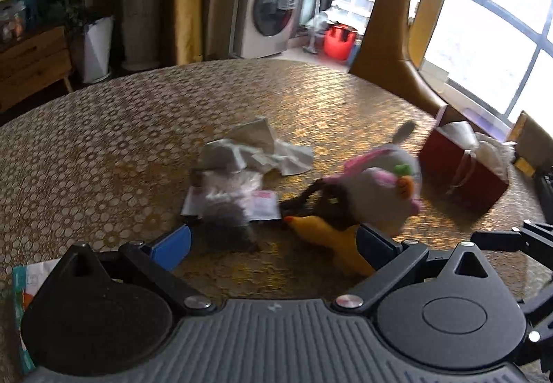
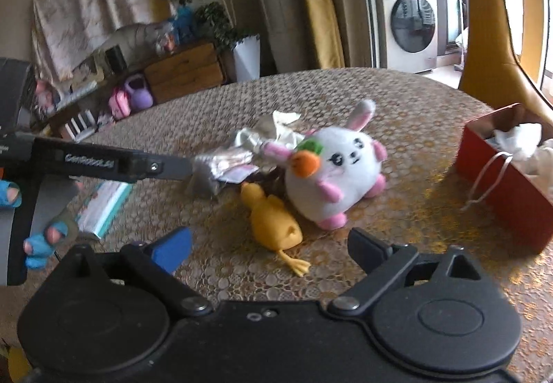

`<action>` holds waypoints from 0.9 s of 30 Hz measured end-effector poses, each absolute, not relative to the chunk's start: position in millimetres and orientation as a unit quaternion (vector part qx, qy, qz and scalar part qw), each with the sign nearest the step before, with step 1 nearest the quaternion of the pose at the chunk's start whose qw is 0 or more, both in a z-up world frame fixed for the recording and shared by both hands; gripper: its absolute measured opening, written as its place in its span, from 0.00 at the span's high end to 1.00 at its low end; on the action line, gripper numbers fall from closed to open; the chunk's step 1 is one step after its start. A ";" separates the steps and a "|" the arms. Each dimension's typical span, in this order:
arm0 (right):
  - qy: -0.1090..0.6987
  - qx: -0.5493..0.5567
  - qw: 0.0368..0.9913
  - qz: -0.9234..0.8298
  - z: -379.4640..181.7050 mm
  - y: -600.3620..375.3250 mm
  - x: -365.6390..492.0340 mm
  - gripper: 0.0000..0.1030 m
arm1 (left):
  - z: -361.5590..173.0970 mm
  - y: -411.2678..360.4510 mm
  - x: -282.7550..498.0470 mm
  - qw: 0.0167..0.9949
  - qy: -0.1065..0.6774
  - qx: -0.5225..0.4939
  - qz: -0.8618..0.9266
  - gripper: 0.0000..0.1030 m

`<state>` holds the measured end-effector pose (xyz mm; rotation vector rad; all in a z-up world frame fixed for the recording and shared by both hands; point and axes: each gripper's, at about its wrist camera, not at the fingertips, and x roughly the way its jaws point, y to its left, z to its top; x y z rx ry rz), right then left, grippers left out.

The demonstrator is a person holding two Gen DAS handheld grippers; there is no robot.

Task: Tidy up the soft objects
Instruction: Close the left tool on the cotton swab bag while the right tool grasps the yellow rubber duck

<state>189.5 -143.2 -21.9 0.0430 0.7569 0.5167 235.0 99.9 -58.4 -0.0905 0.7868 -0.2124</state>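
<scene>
Plush rabbit (image 2: 340, 172) and yellow duck toy (image 2: 273, 220) lie mid-table, well in from the table (image 2: 397, 99) edges, beside crumpled wrappers (image 2: 235, 158). Both the left gripper (image 1: 274, 238) and right gripper (image 2: 269, 245) hover spread wide, empty, seemingly ready to grab; a red box (image 2: 501, 182) waits near the right edge.

Both handheld units share one build. The left gripper (image 1: 273, 243) has a ribbed grey housing, two round black pivot covers with triangular cut-outs, black link arms on silver rivets, one blue finger pad and one black. The right gripper (image 2: 269, 245) matches, with a smooth black housing bearing small screws. The person's hand (image 2: 41, 234) wears a blue fingerless glove with open tips.
</scene>
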 end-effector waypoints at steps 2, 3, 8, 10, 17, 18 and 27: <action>0.372 0.019 0.893 0.251 -27.7 -137.6 193.0 0.09 | -66.6 104.8 238.3 0.917 0.385 -0.047 -0.091 0.00; 0.376 0.020 0.892 0.252 -30.4 -136.1 194.9 0.10 | -71.2 108.3 241.2 0.917 0.387 -0.048 -0.084 0.00; 0.386 0.013 0.890 0.243 -42.9 -124.7 204.8 0.16 | -82.1 123.5 257.7 0.916 0.392 -0.063 -0.055 0.00; 0.390 0.014 0.888 0.241 -46.6 -121.7 210.2 0.20 | -83.5 126.2 266.7 0.915 0.395 -0.064 -0.052 0.00; 0.402 0.005 0.887 0.229 -61.5 -114.1 228.1 0.23 | -95.6 122.5 301.2 0.910 0.410 -0.057 -0.034 0.00; 0.402 0.005 0.887 0.227 -63.7 -113.8 230.4 0.23 | -98.1 120.4 306.2 0.909 0.413 -0.052 -0.033 0.01; 0.406 0.003 0.888 0.214 -72.0 -103.6 236.1 0.31 | -111.5 106.0 332.4 0.907 0.419 -0.022 -0.025 0.12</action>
